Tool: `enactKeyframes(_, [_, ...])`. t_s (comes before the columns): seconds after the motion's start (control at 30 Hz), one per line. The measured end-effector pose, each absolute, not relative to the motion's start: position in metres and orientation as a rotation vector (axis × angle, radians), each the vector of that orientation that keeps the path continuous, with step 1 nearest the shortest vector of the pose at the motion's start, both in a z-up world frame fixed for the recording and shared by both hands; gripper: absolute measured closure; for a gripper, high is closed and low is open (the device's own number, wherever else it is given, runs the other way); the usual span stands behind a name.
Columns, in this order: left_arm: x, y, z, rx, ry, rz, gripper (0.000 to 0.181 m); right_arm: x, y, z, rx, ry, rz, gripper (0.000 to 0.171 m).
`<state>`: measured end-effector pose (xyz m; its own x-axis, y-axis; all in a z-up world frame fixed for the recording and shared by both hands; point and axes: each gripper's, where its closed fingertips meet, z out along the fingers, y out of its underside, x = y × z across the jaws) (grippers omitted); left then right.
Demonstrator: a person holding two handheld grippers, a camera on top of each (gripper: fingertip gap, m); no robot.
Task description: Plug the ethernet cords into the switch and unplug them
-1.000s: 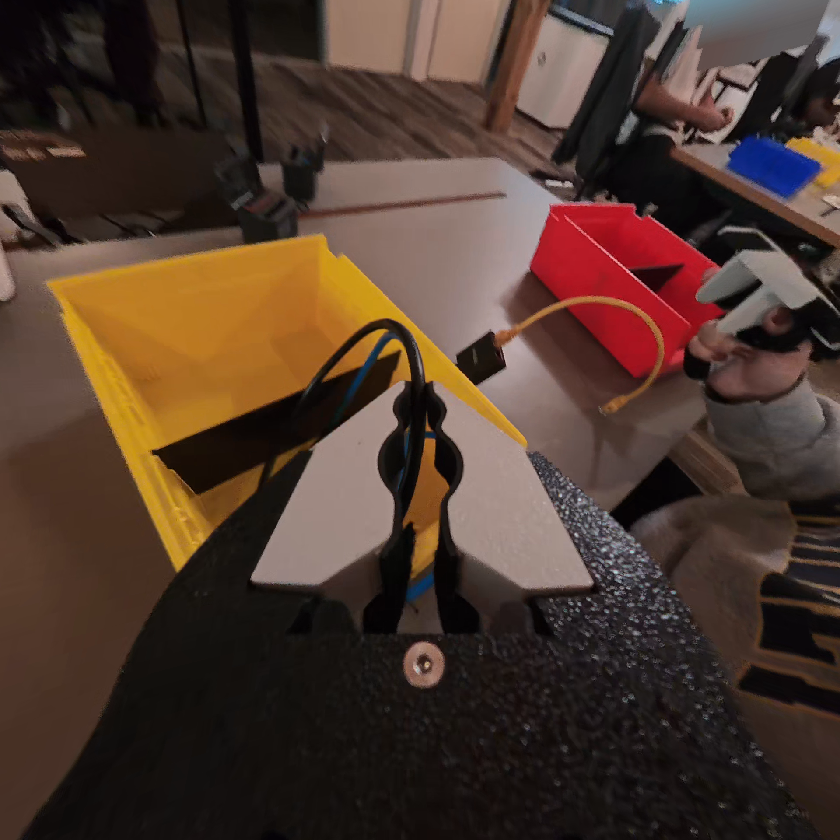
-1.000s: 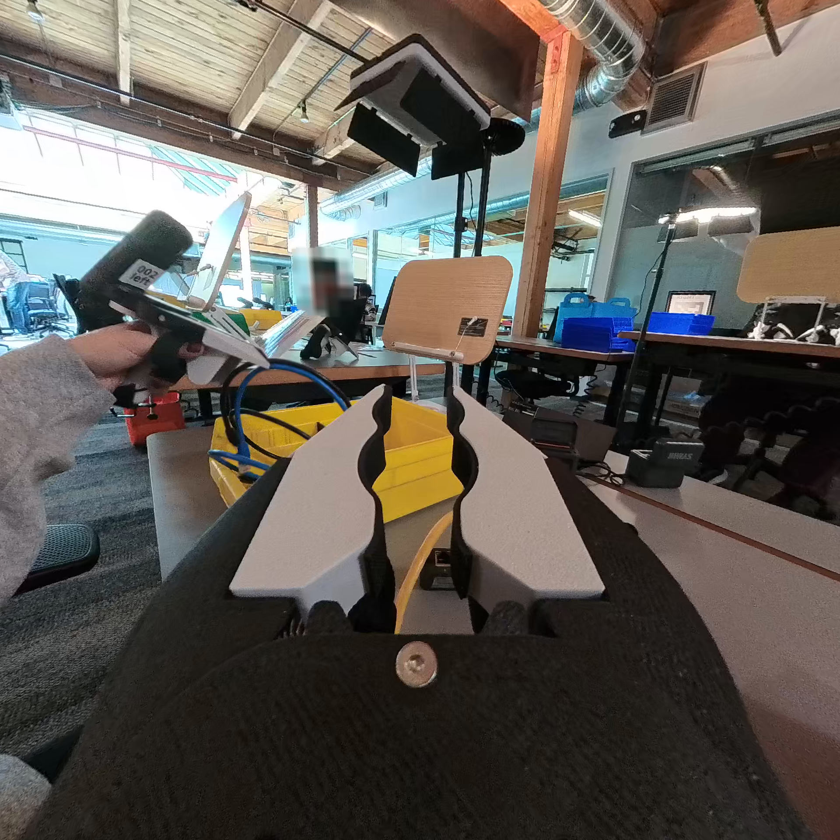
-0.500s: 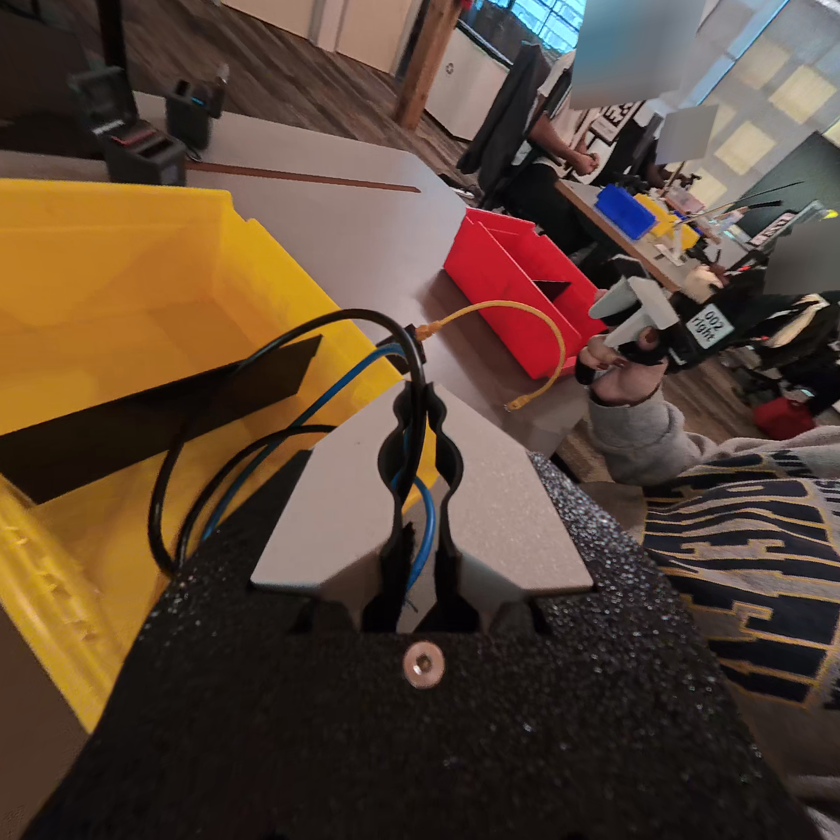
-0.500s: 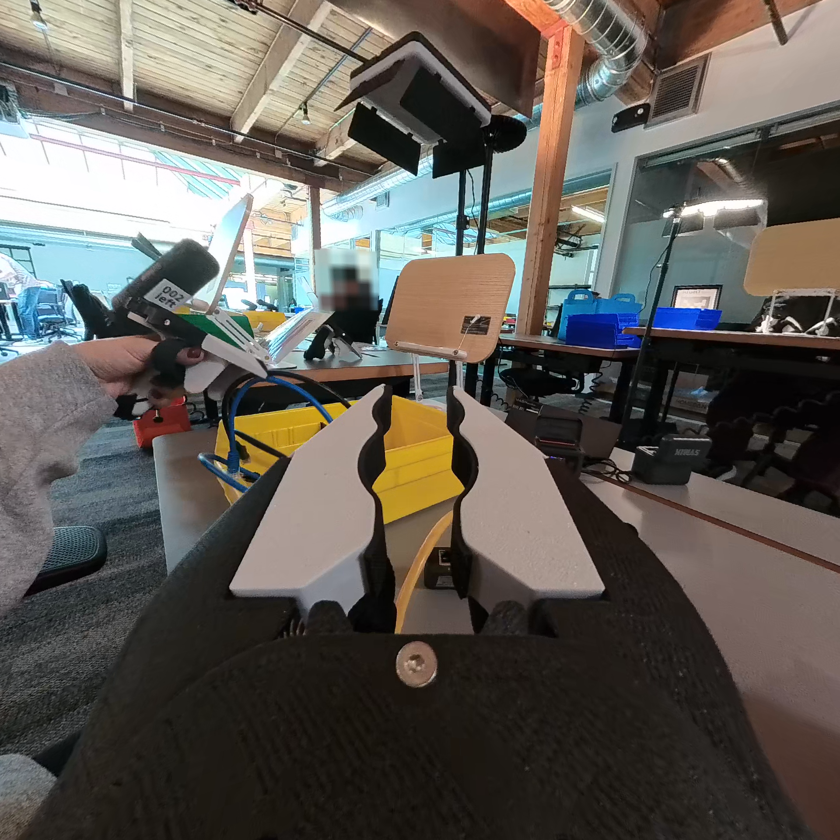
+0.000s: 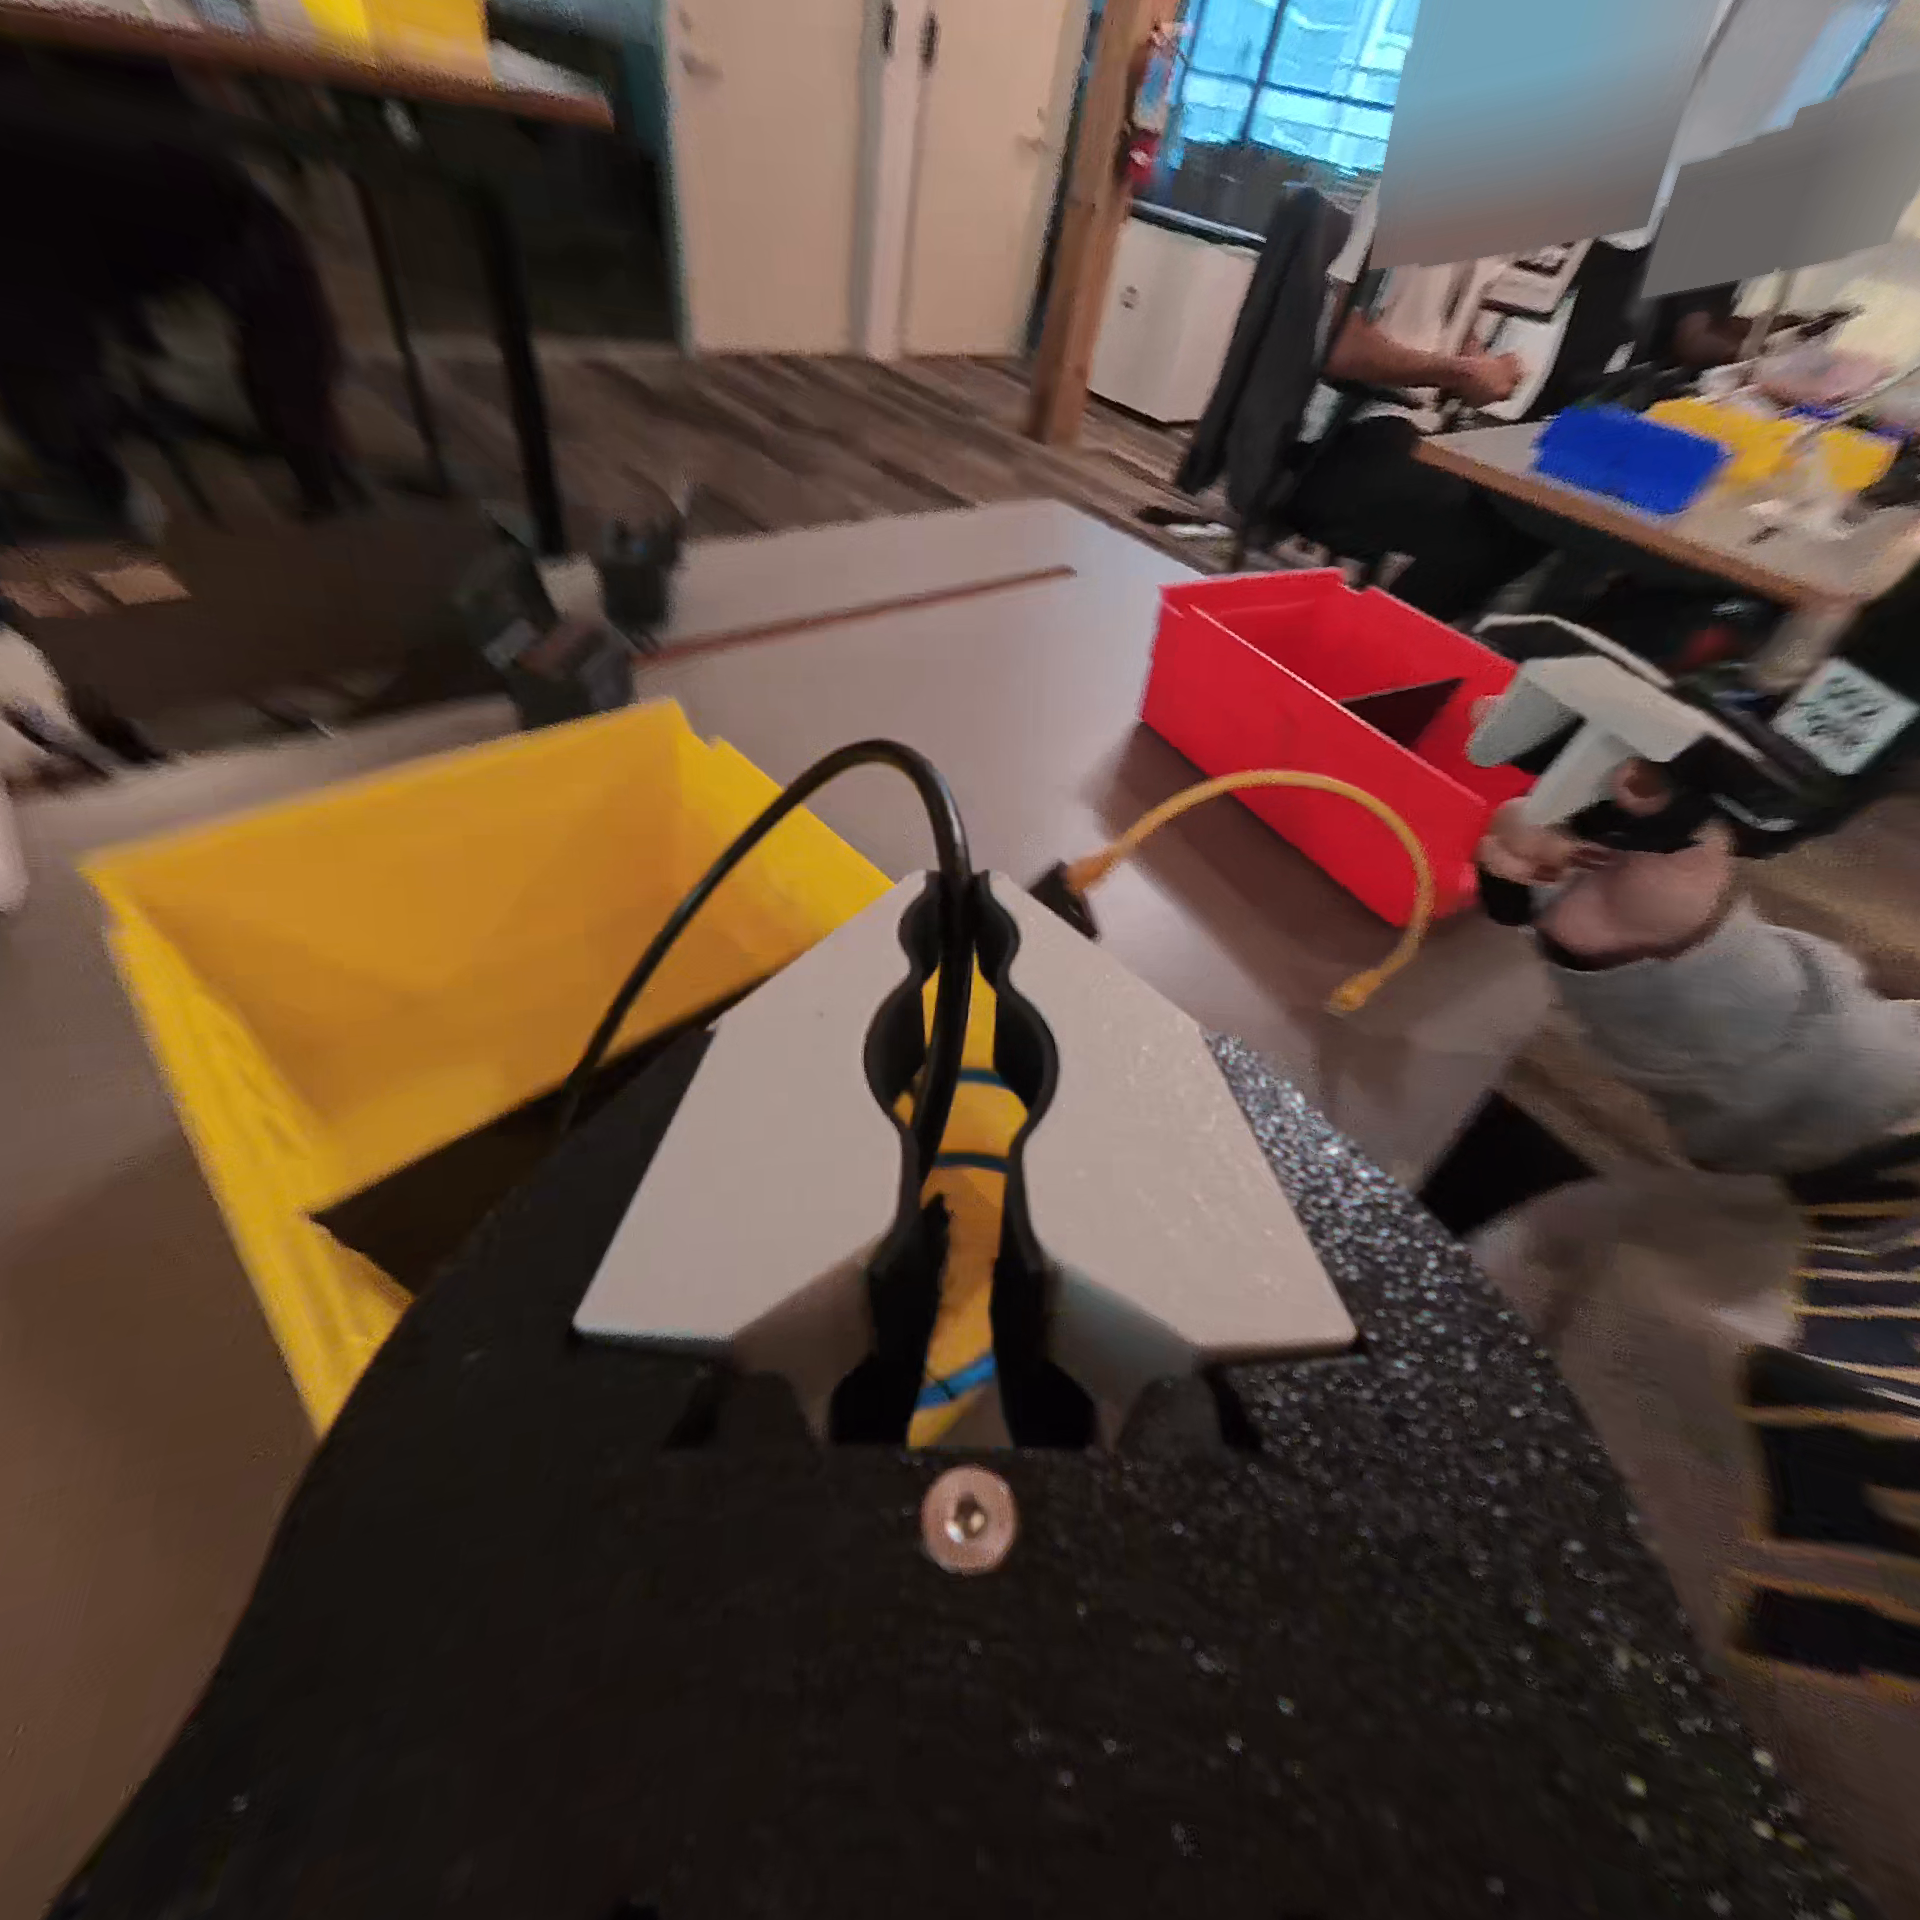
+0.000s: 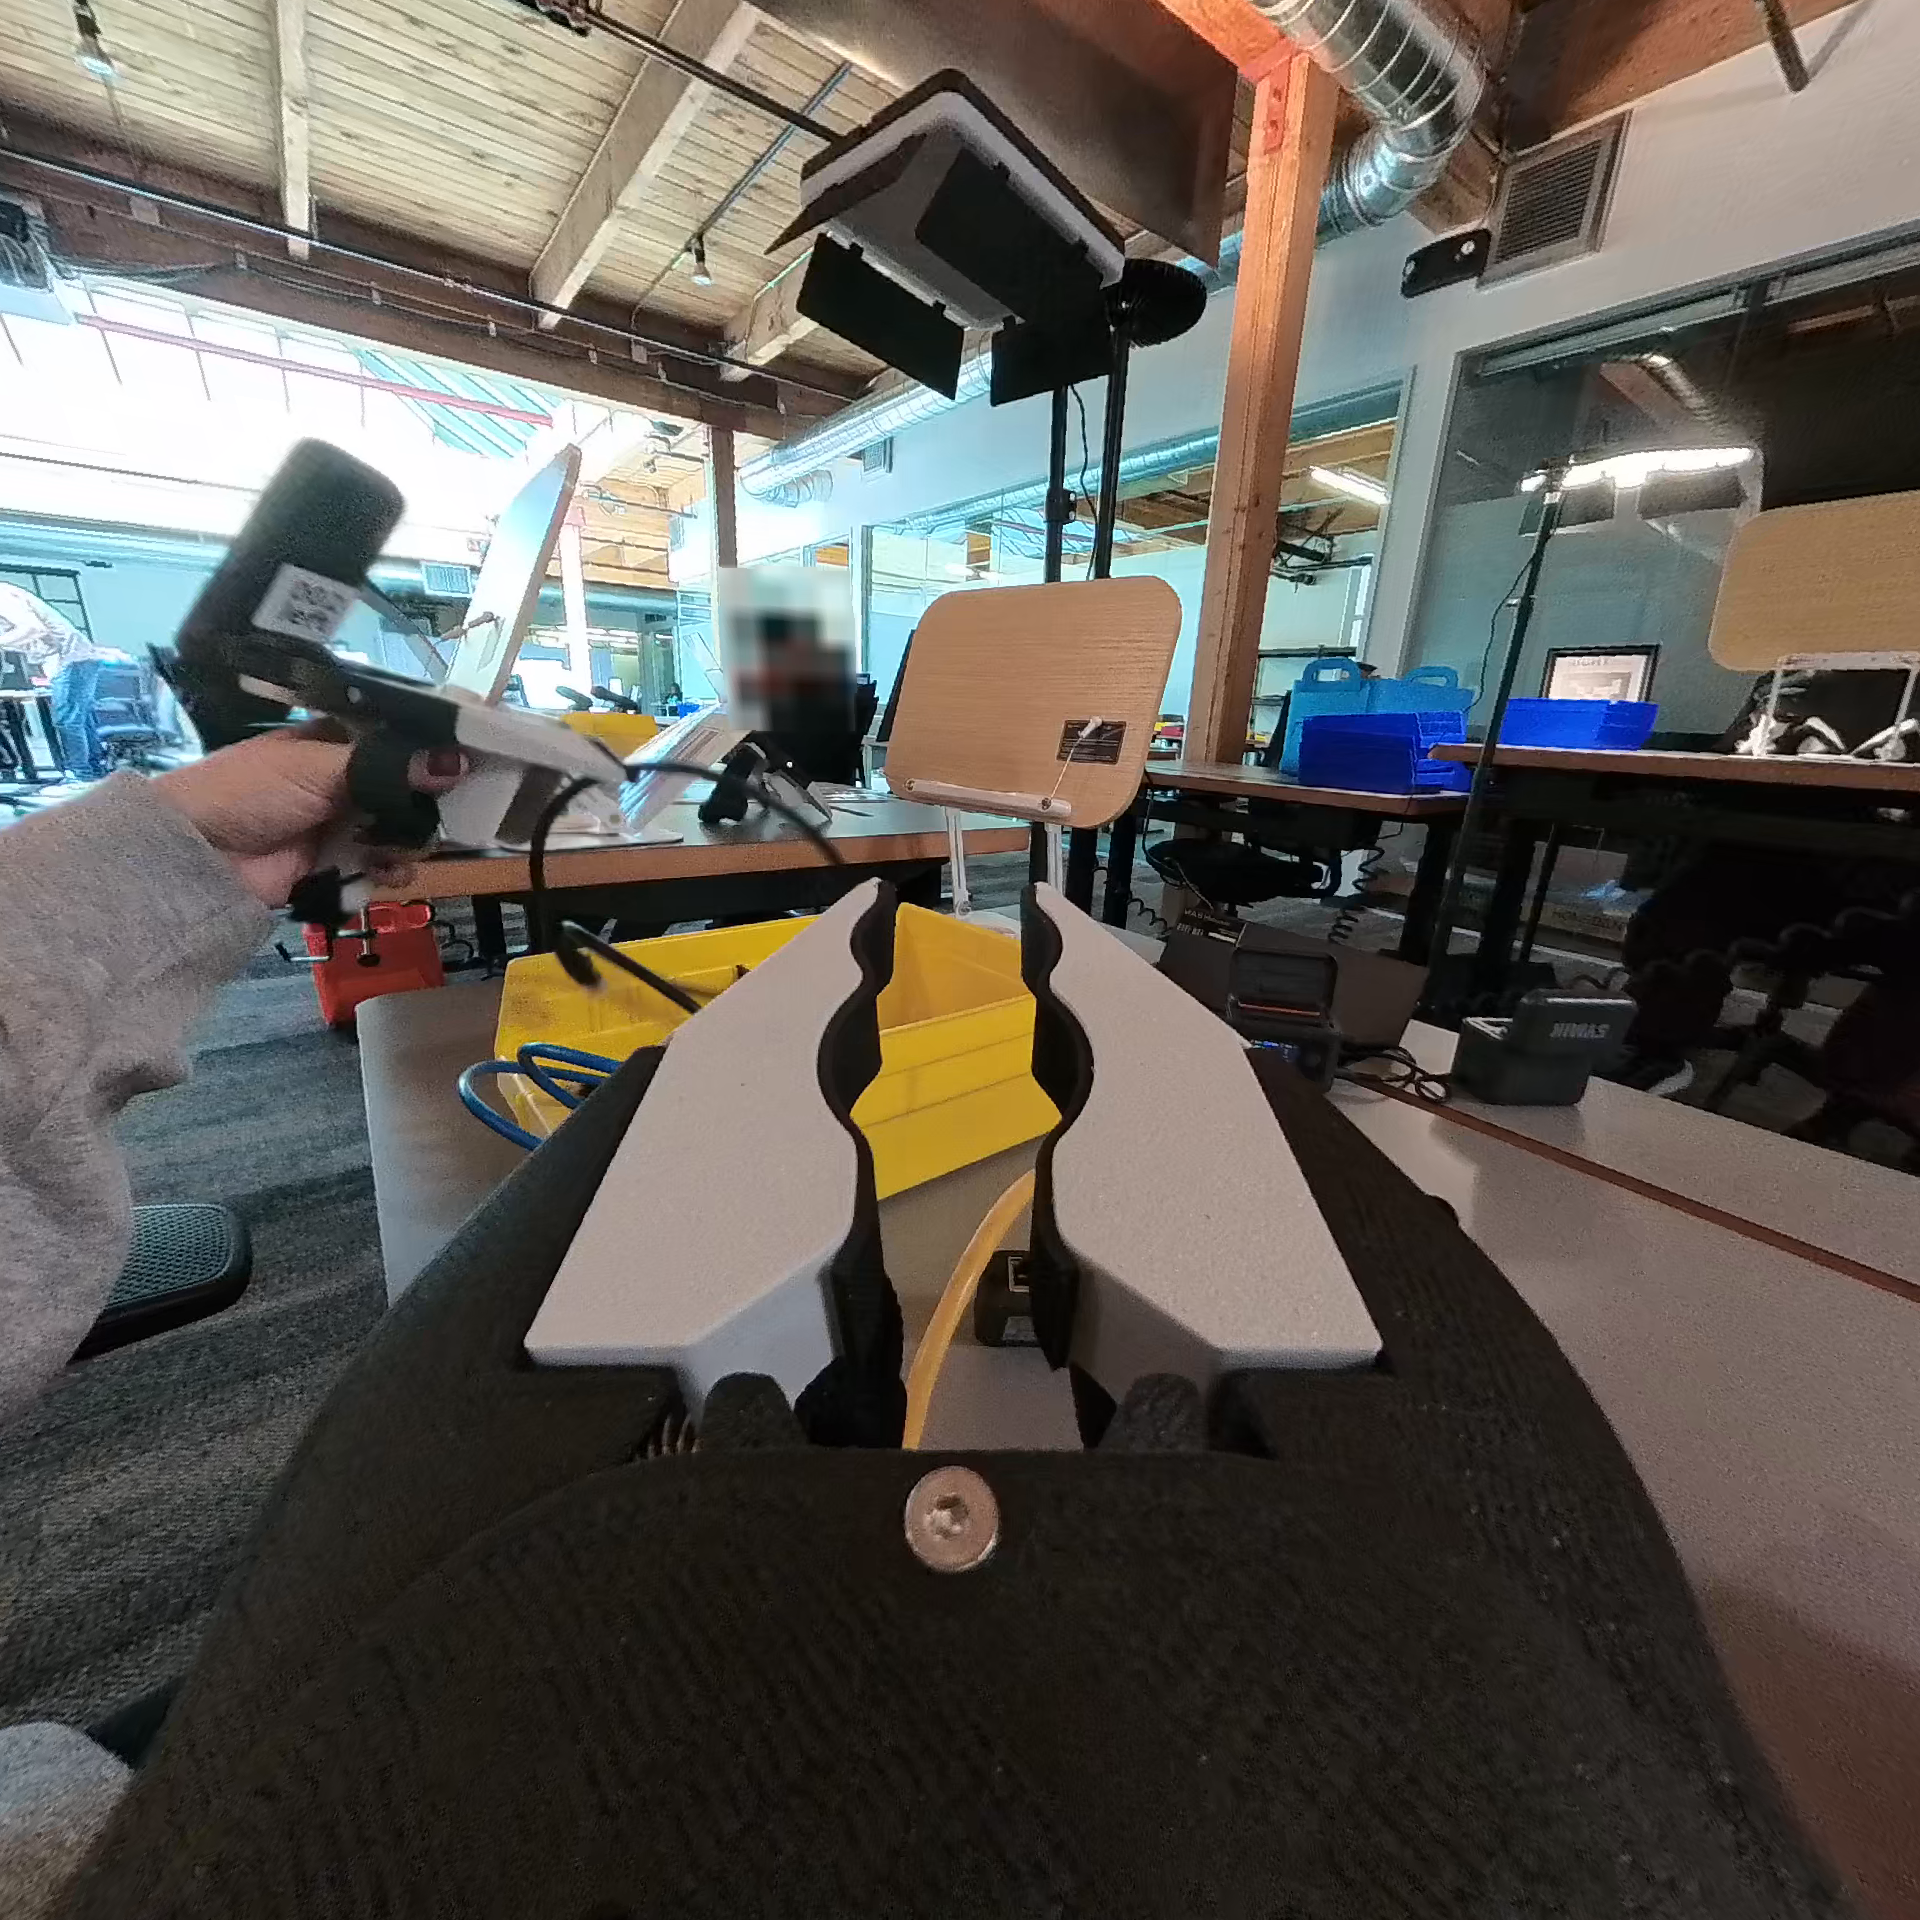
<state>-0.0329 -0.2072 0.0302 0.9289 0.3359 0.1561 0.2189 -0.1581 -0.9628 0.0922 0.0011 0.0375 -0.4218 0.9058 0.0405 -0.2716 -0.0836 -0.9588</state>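
My left gripper (image 5: 961,883) is shut on a black ethernet cord (image 5: 727,862) that loops up and left over the yellow bin (image 5: 416,935). A blue cord (image 6: 520,1081) hangs over that bin's near edge. The small black switch (image 5: 1060,899) lies on the table with a yellow cord (image 5: 1299,779) plugged into it; the yellow cord's free plug rests on the table. My right gripper (image 6: 956,904) is open and empty, held low over the switch (image 6: 1013,1299) and the yellow cord (image 6: 966,1278). The left gripper (image 6: 613,769) also shows in the right wrist view, with the black cord (image 6: 540,852) dangling from it.
A red bin (image 5: 1330,727) stands on the table right of the switch. Black charger cases (image 6: 1538,1049) sit behind the yellow bin (image 6: 935,1049). A wooden board on a stand (image 6: 1029,696) is behind the table. The table's left edge (image 6: 374,1143) drops to carpet.
The blue cord has dropped out of my left gripper and now hangs over the bin's edge. The left gripper has risen with only the black cord. The right gripper has stayed put.
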Motion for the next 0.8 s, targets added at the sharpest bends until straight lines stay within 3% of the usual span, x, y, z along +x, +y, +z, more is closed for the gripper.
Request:
enactKeyframes(0.03, [-0.033, -0.207, 0.042, -1.72, -0.379, 0.208, 0.178, 0.092, 0.001, 0.038, -0.766, -1.276, 1.661, 0.149])
enactKeyframes(0.2, [-0.013, -0.203, 0.101, -1.535, -0.22, 0.487, 0.178, 0.092, 0.001, 0.038, -0.765, -1.277, 1.658, 0.149])
enactKeyframes(0.4, [0.041, -0.181, 0.148, -1.366, -0.033, 0.461, 0.178, 0.094, 0.003, 0.044, -0.753, -1.261, 1.661, 0.149])
enactKeyframes(0.8, [0.107, -0.093, 0.132, -1.4, 0.147, 0.096, 0.178, 0.12, -0.04, 0.062, -0.645, -1.445, 1.856, 0.145])
